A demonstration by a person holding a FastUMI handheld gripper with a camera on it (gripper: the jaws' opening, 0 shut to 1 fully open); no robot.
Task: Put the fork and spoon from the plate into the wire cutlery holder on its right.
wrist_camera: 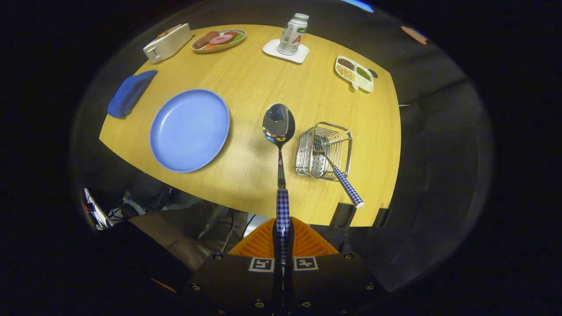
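Above the table's (246, 83) near edge, the gripper (283, 237) pinches the spoon (279, 127); fork (338, 173) already sits in the holder (325, 151), so spoon goes there next.

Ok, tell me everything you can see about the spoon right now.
The spoon is shiny metal with an oval bowl and a slim neck, and its handle wears a blue-and-white check pattern. The tongs are shut on that handle, holding the spoon straight ahead of them, bowl farthest out. It hangs above the wooden table, between the blue plate and the wire cutlery holder.
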